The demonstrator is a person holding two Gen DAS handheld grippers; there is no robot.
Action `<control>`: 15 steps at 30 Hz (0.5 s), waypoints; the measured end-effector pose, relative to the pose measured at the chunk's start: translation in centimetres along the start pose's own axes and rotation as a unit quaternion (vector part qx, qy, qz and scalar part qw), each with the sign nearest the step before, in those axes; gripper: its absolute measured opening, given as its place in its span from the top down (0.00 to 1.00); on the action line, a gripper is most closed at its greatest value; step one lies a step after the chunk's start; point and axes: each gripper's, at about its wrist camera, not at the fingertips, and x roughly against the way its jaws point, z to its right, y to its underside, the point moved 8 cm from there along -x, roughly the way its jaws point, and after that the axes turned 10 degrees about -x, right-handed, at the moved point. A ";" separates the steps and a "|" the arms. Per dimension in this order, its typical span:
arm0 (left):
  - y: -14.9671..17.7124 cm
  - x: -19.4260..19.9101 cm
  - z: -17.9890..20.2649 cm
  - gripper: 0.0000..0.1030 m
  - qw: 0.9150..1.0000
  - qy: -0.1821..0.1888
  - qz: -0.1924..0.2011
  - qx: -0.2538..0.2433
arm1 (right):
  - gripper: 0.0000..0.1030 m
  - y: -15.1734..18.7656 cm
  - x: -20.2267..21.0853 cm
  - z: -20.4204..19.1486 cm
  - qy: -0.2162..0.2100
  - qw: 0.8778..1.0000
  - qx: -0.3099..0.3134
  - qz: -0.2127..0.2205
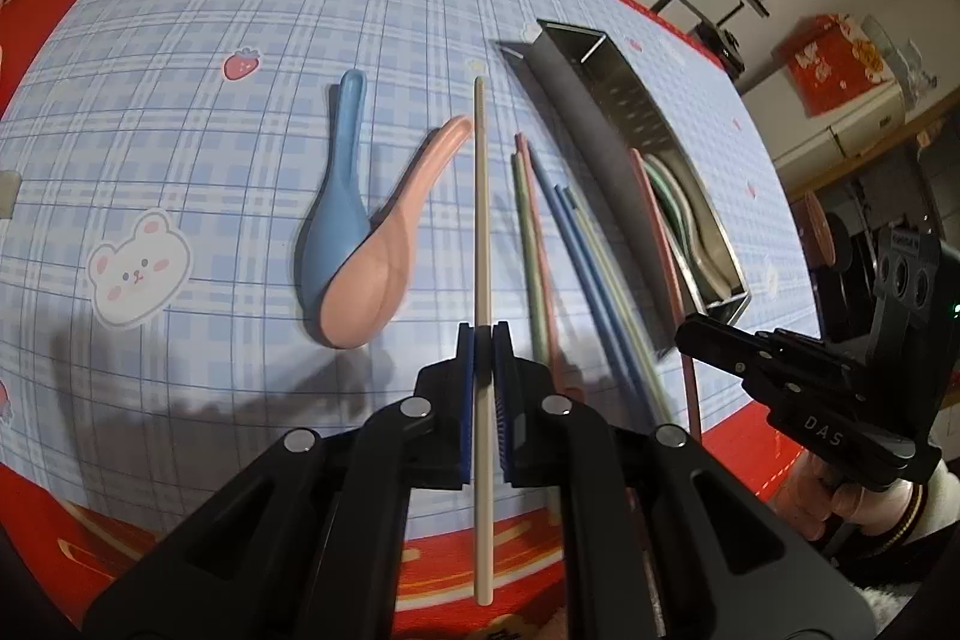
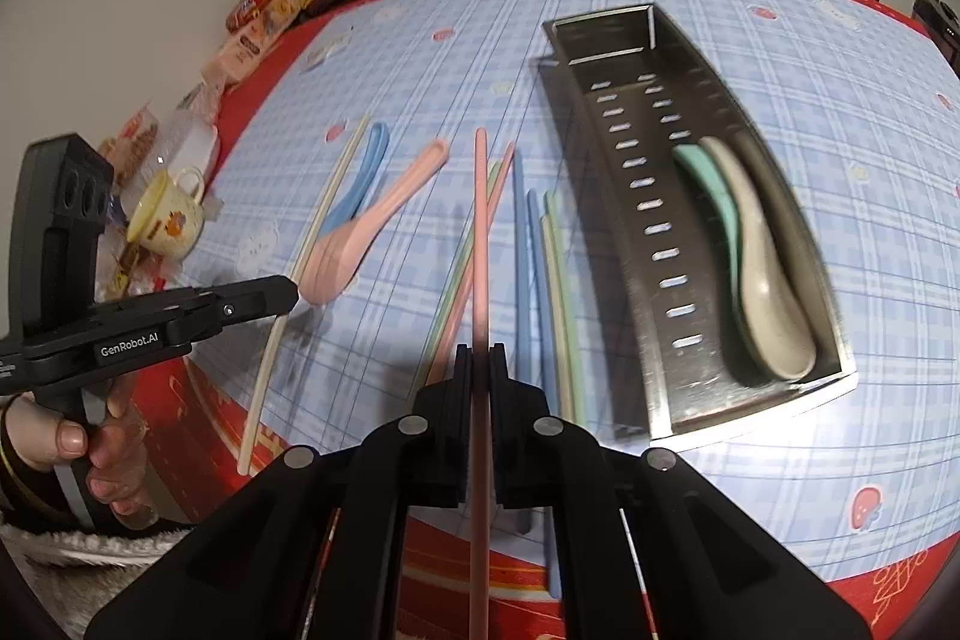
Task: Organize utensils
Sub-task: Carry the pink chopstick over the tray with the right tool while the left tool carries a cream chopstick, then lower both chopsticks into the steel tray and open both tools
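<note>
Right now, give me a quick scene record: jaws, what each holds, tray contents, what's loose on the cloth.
left gripper: jaws shut on cream chopstick
right gripper: jaws shut on pink chopstick
metal tray: green spoon and beige spoon, overlapping
loose spoons: blue spoon, pink spoon, bowls overlapping
loose chopsticks: pink, green, blue, between spoons and tray
surface: blue plaid tablecloth
</note>
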 end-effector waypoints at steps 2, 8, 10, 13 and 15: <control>-0.3 0.4 0.5 0.90 1.000 0.001 0.006 0.004 | 0.94 -0.3 0.7 0.5 -0.006 1.000 -0.005 0.005; -1.0 0.9 2.9 0.90 0.999 0.019 0.019 0.017 | 0.94 -1.2 2.5 2.5 -0.022 0.999 -0.020 0.014; -1.3 0.8 3.6 0.90 0.999 0.021 0.021 0.020 | 0.94 -1.7 3.1 3.1 -0.028 0.999 -0.026 0.019; -1.8 0.5 4.8 0.90 0.999 0.017 0.022 0.022 | 0.94 -3.0 3.7 4.3 -0.027 0.999 -0.023 0.025; -2.3 0.2 5.3 0.90 0.999 0.016 0.024 0.028 | 0.94 -3.9 3.7 5.0 -0.025 0.999 -0.014 0.026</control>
